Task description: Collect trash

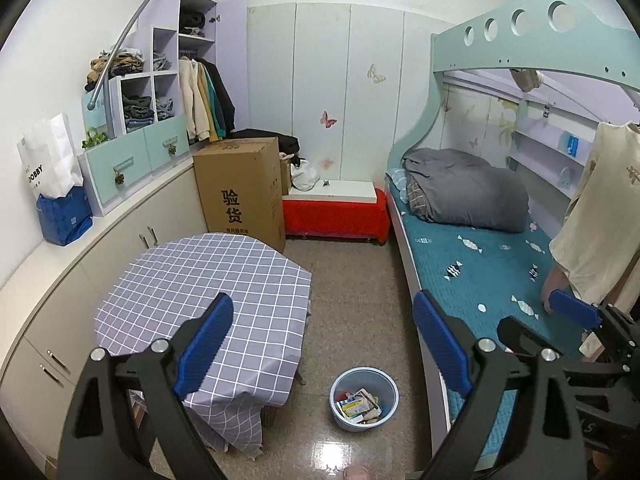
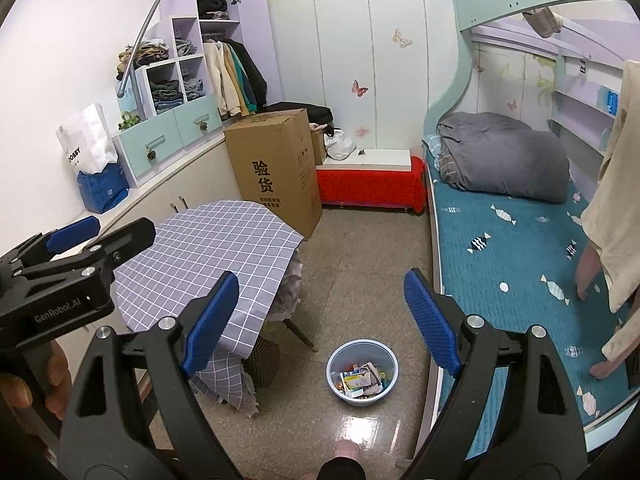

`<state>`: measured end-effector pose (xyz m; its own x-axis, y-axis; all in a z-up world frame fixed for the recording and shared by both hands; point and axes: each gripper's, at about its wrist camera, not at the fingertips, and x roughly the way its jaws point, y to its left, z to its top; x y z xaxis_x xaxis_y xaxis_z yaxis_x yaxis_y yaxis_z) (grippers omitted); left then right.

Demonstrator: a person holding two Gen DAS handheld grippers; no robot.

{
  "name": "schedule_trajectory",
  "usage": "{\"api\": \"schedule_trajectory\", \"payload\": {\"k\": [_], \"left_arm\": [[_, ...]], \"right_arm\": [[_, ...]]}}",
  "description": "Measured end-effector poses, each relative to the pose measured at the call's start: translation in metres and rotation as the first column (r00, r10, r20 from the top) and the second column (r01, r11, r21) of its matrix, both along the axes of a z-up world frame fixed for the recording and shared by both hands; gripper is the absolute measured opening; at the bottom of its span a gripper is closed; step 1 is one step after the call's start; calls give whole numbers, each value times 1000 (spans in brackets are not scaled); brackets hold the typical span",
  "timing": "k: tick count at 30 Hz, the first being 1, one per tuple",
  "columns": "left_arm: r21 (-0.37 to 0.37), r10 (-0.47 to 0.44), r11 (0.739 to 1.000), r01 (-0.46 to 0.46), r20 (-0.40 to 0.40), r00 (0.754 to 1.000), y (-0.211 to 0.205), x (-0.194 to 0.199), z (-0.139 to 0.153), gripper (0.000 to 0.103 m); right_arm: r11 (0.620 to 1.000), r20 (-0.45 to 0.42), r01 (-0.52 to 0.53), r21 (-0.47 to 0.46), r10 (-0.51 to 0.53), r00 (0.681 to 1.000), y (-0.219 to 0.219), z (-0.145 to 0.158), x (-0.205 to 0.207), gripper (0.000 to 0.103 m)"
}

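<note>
A pale blue bin stands on the speckled floor between the table and the bed, holding a pile of paper and wrapper trash. My left gripper hangs open well above the floor, its blue pads empty, with the bin below the gap. My right gripper is also open and empty, high above the same bin. The right gripper shows at the right edge of the left wrist view. The left gripper shows at the left of the right wrist view, held by a hand.
A table with a grey checked cloth stands left of the bin. A bunk bed with a teal sheet runs along the right. A tall cardboard box and a red bench stand at the back.
</note>
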<state>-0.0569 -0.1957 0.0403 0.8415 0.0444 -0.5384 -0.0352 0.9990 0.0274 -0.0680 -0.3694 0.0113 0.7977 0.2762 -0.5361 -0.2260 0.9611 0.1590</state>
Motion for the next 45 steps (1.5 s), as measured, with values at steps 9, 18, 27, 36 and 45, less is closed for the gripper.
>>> {"api": "schedule_trajectory", "payload": {"k": [9, 18, 27, 36, 45], "left_arm": [[-3, -4, 1000, 4, -3, 1000, 0, 0, 0, 90], [2, 0, 1000, 0, -2, 1000, -1, 0, -2, 90], [0, -3, 1000, 3, -6, 1000, -2, 3, -2, 90], [3, -2, 1000, 2, -10, 1000, -1, 8, -3, 90], [9, -9, 1000, 9, -17, 1000, -1, 13, -6, 90]], "right_arm": [[1000, -1, -8, -5, 8, 1000, 3, 0, -2, 83], [1000, -5, -13, -9, 13, 1000, 2, -1, 3, 83], [1000, -19, -18, -5, 18, 1000, -5, -5, 11, 83], [1000, -28, -20, -3, 20, 999, -6, -7, 14, 83], [1000, -33, -23, 1, 23, 999, -8, -8, 15, 84]]}}
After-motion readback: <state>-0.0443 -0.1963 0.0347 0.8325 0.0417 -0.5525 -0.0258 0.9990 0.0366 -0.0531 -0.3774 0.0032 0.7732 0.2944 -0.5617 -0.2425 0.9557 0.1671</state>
